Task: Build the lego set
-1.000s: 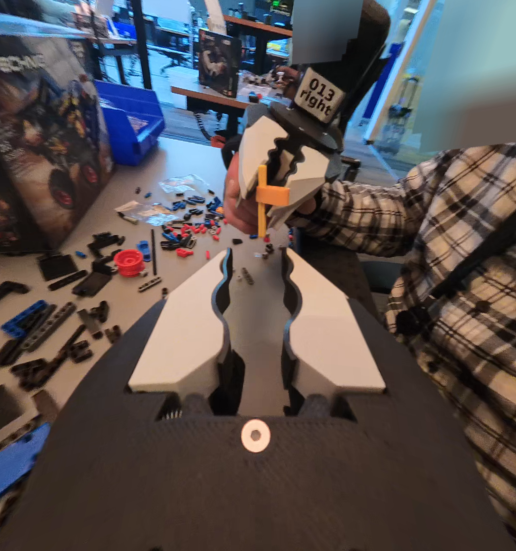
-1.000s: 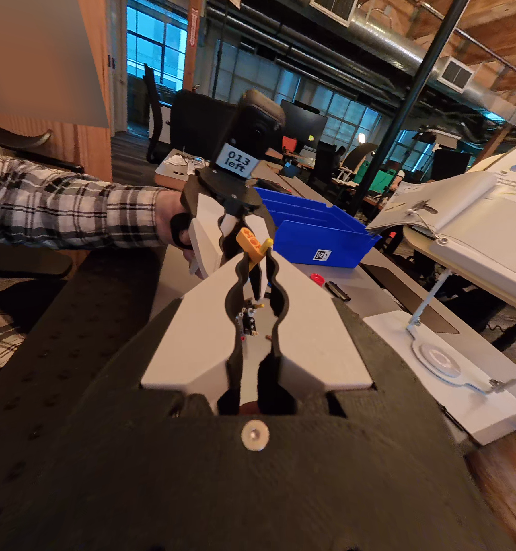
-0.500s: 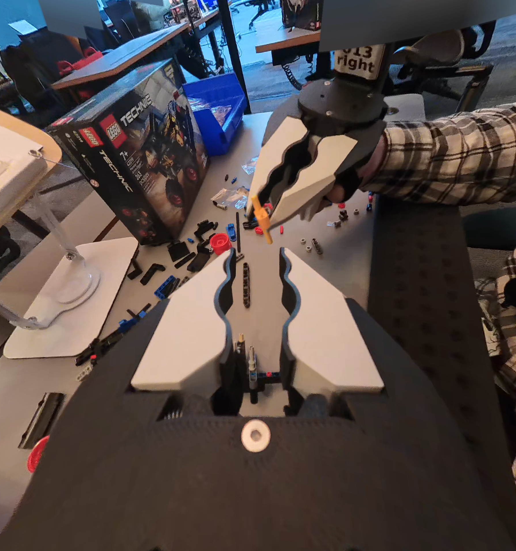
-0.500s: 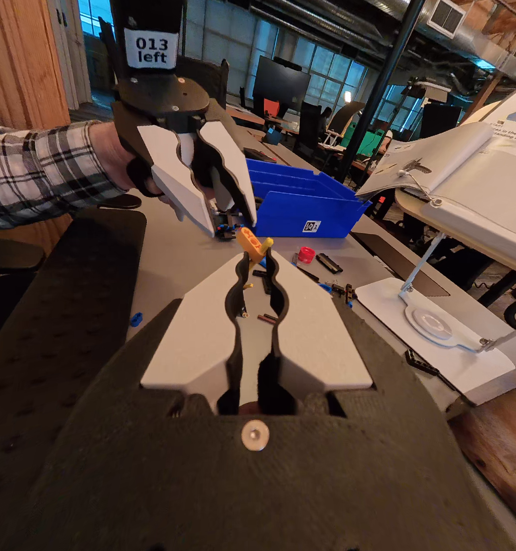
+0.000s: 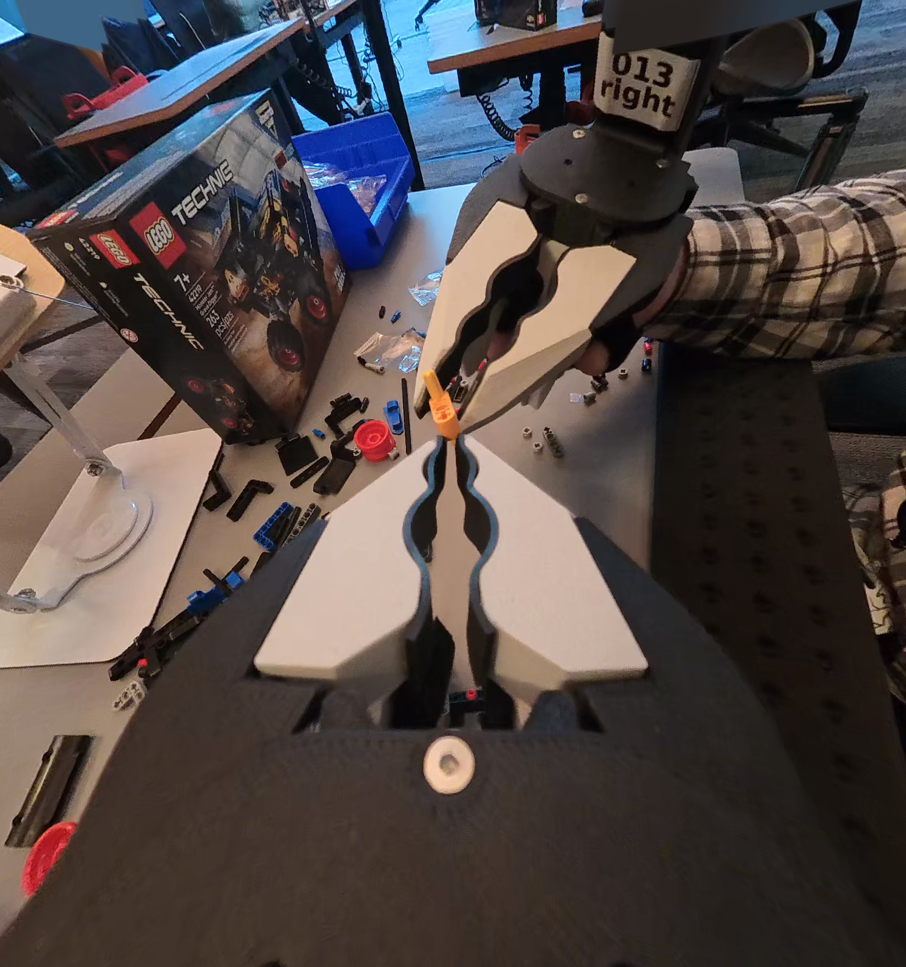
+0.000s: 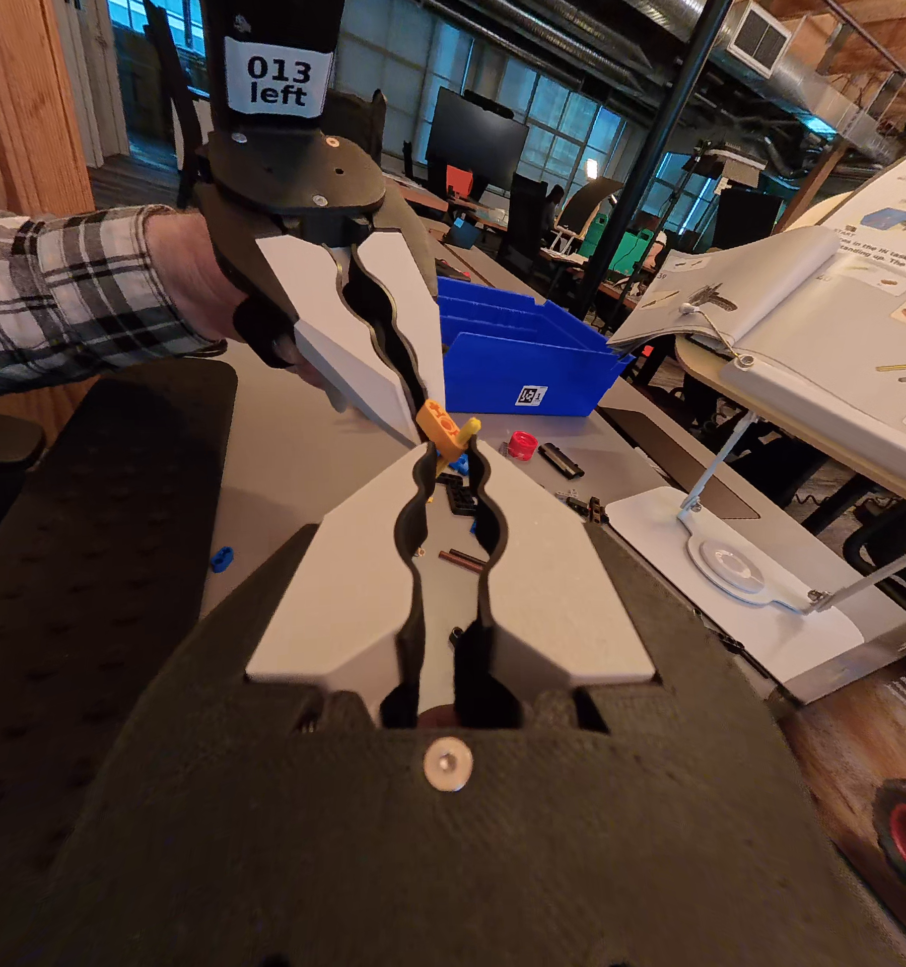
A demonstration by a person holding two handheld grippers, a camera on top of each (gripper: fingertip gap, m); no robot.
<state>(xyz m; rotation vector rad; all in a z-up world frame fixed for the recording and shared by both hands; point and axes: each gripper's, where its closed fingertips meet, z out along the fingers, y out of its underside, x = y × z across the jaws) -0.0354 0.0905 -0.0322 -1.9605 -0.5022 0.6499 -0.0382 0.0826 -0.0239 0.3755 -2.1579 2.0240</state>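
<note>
A small orange Lego connector (image 6: 436, 420) with a yellow axle (image 6: 469, 426) through it is held above the grey table. My right gripper (image 6: 450, 451) is shut on it at the fingertips. My left gripper (image 5: 449, 443) meets it from the opposite side, and its tips are closed on the connector's other end (image 5: 444, 416). In the left wrist view the right gripper (image 5: 445, 421) points down at me from above. In the right wrist view the left gripper (image 6: 425, 426) comes in from the upper left. The two grippers are tip to tip.
The Lego box (image 5: 204, 261) stands at the left, with a blue bin (image 5: 356, 183) behind it. A red wheel hub (image 5: 375, 434) and several loose black and blue pieces (image 5: 283, 523) lie on the table. An open instruction booklet (image 6: 806, 324) sits on a white stand (image 5: 89, 533). A black mat (image 5: 754, 575) lies along the near edge. The tips of both grippers are at nearly the same place. Both grippers' tips are roughly 20 centimetres from the red wheel hub (image 5: 375, 434).
My left gripper went from wide open to closed and moved up to the orange connector. The right gripper kept its hold, and the two grippers came tip to tip.
</note>
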